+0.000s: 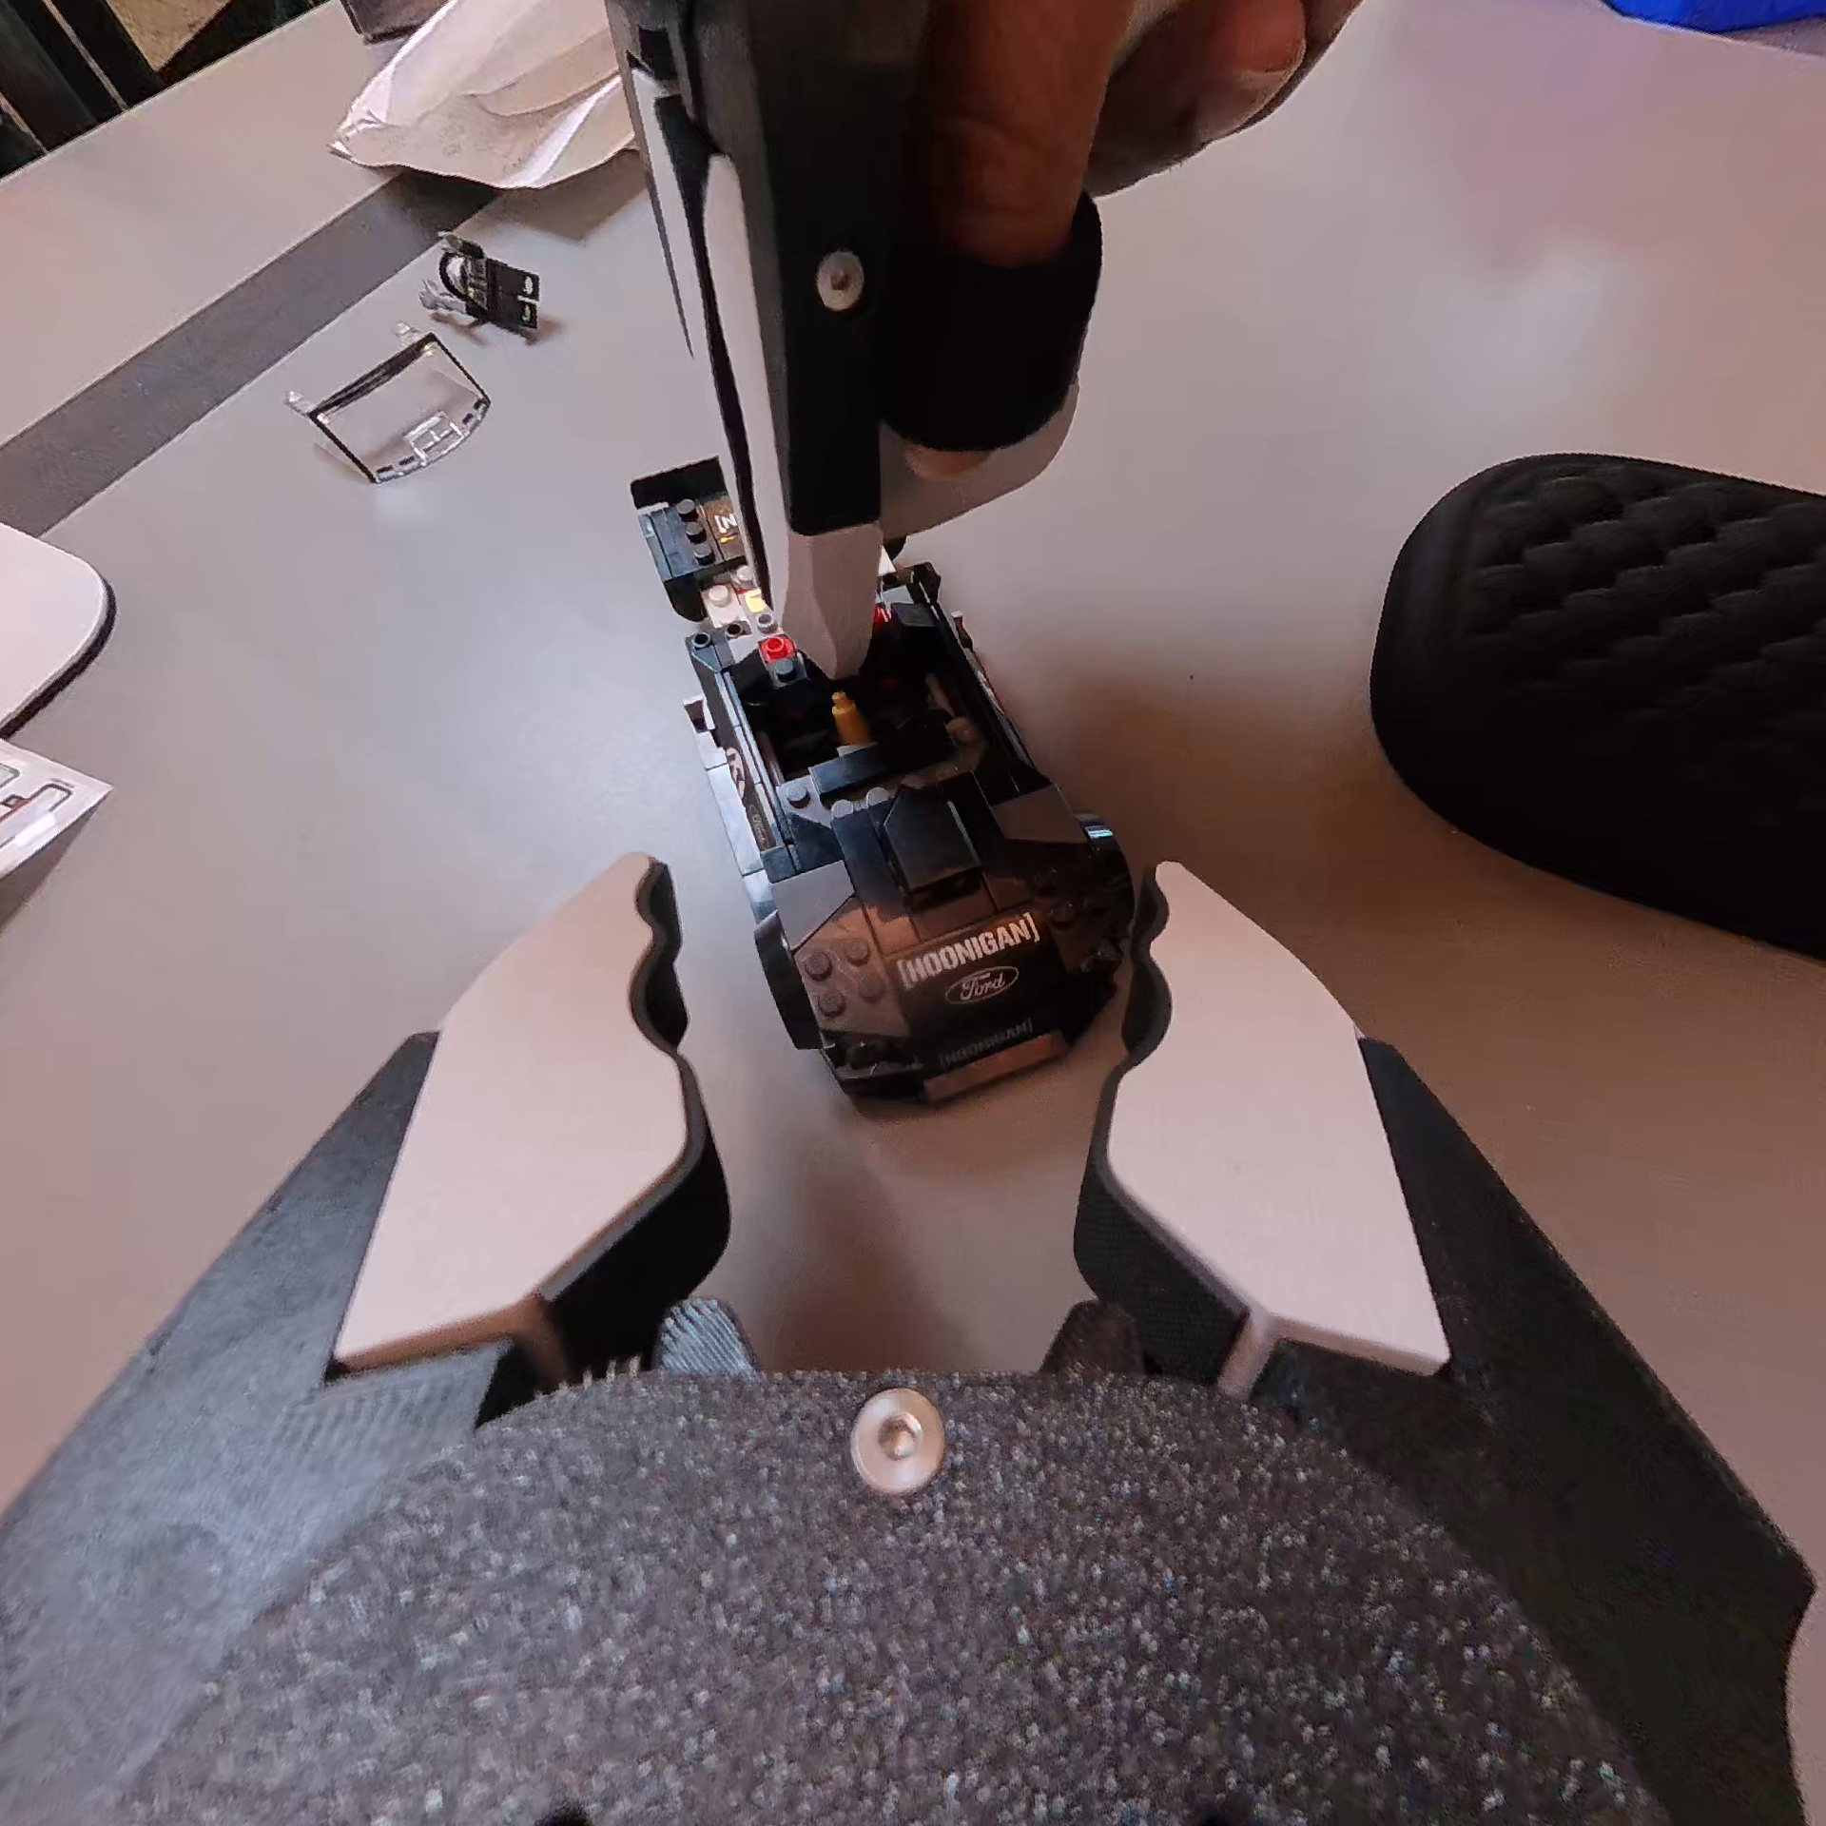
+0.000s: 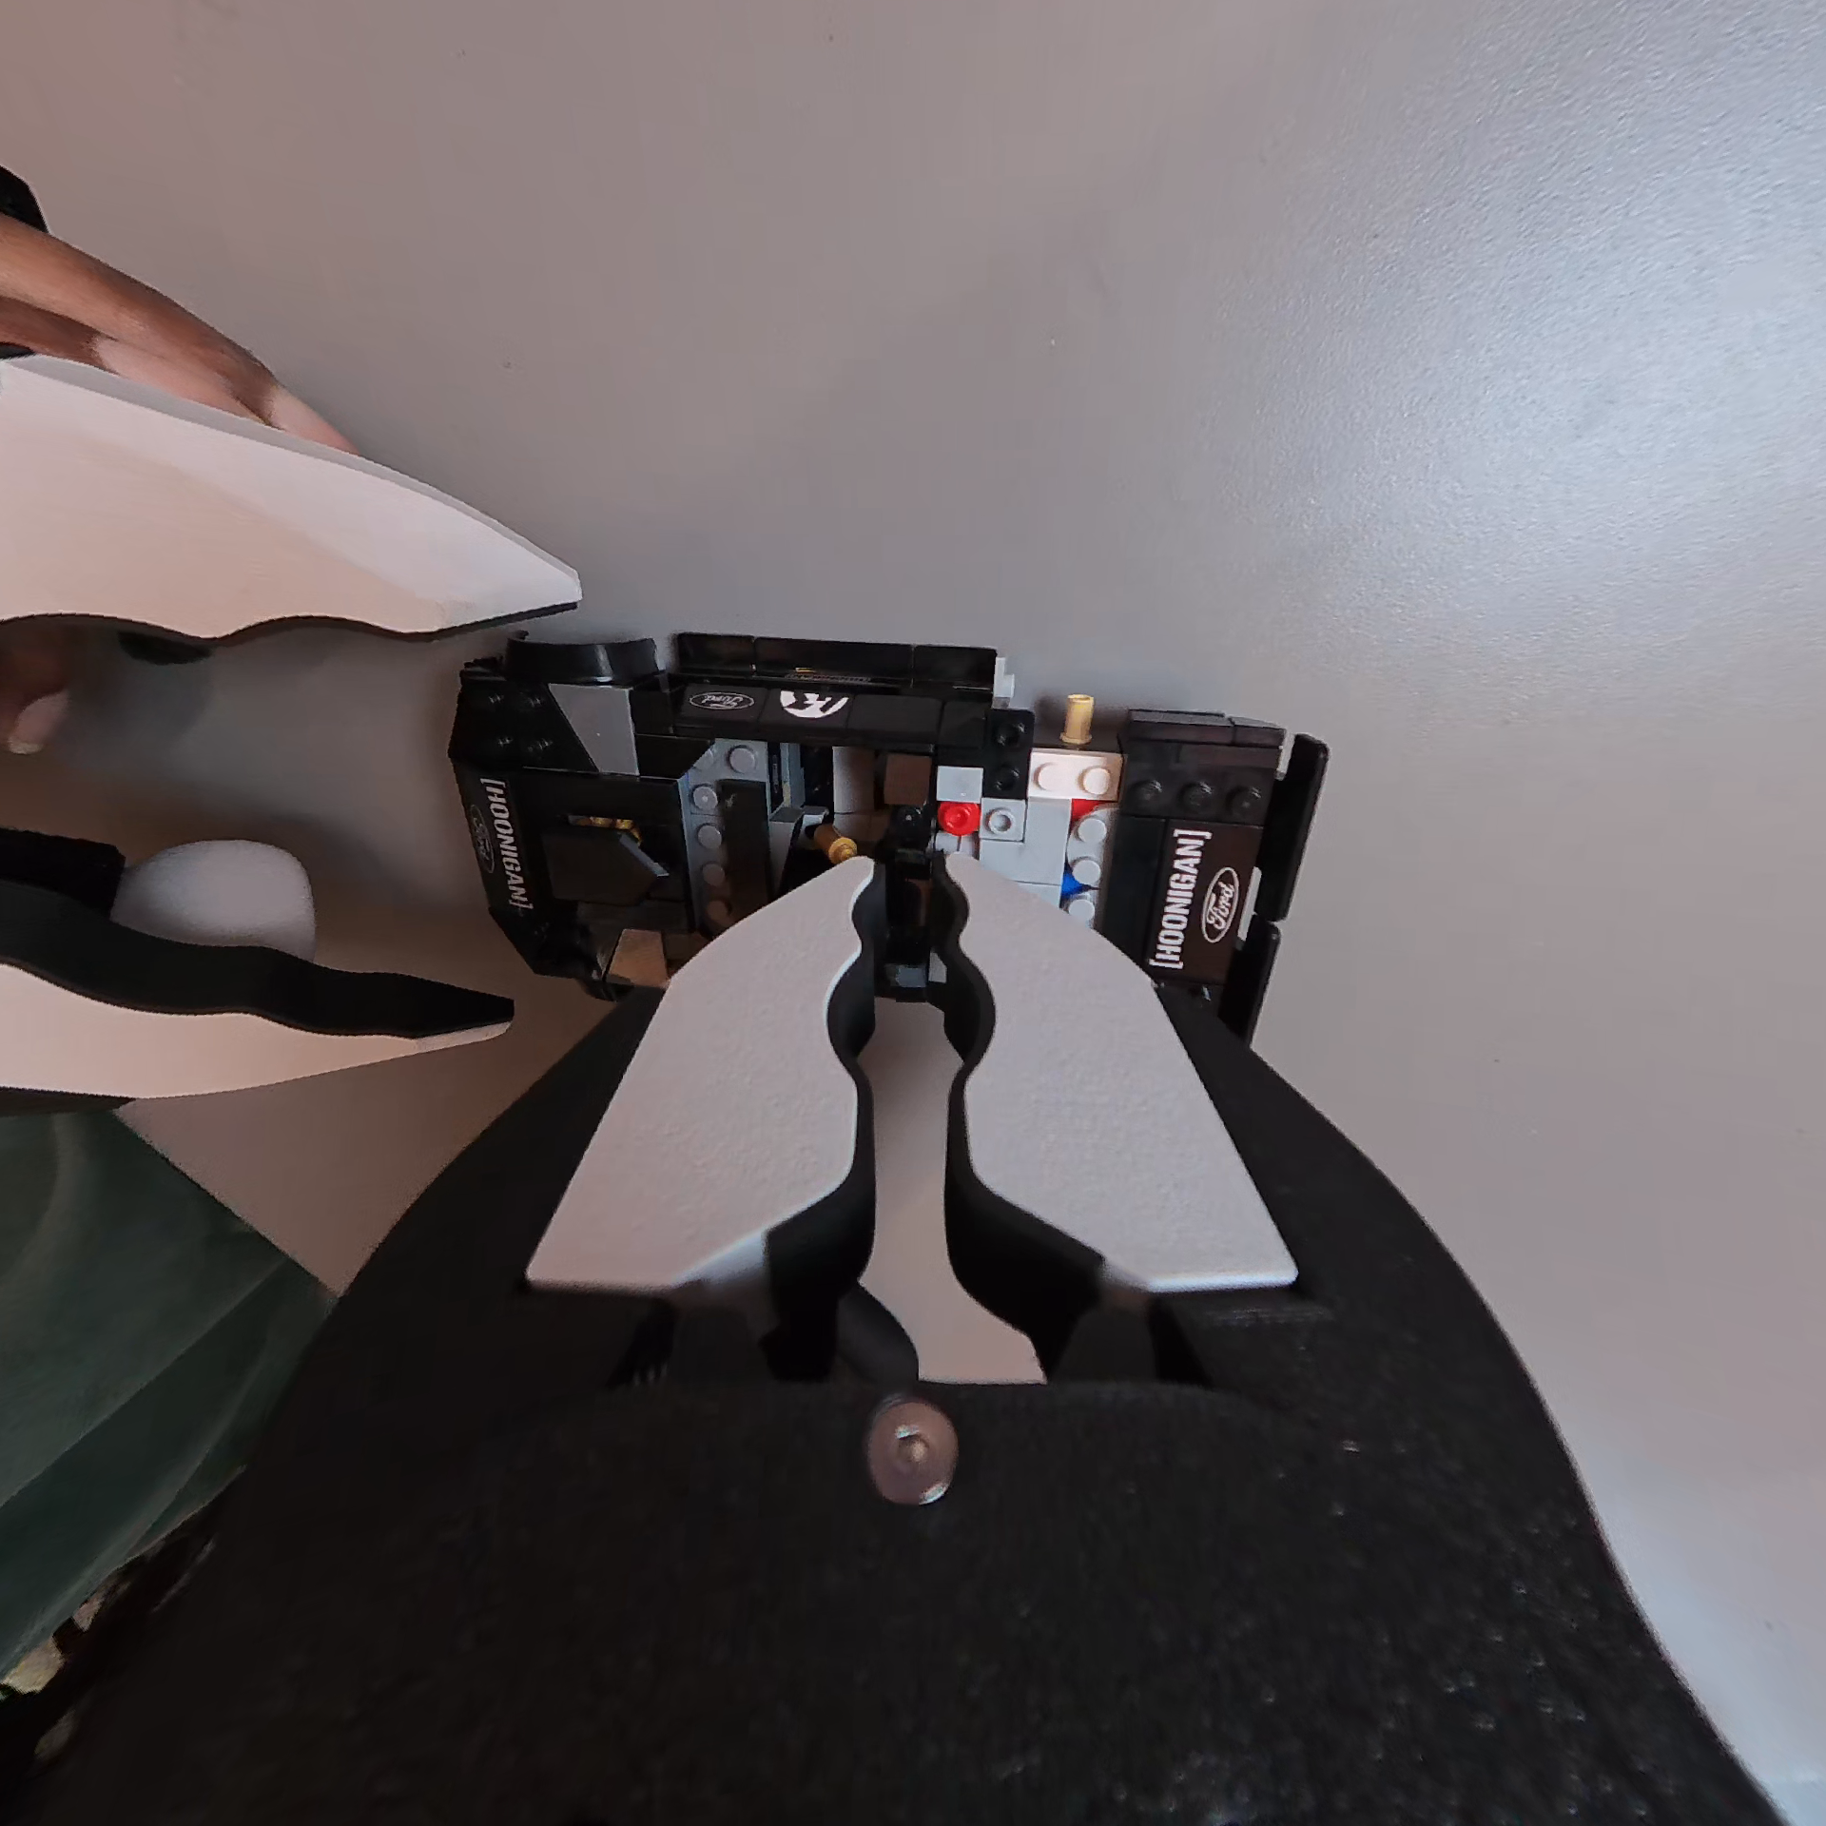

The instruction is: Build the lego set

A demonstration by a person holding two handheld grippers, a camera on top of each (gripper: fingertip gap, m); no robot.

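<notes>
A black lego car with an open roof stands on the grey table. My left gripper is open, with one finger on each side of the car's nose; I cannot tell whether they touch it. It also shows at the left of the right wrist view. My right gripper comes down from above into the car's open cockpit. Its jaws are shut on a small black piece inside the cockpit. In the left wrist view one of its fingertips reaches in beside a red stud and a tan peg.
A clear windscreen piece and a small black-and-clear part lie at the far left. A crumpled plastic bag lies behind them. A printed sheet is at the left edge. A black padded cushion lies to the right. One gripper's finger ends stand about 7 cm off the other's.
</notes>
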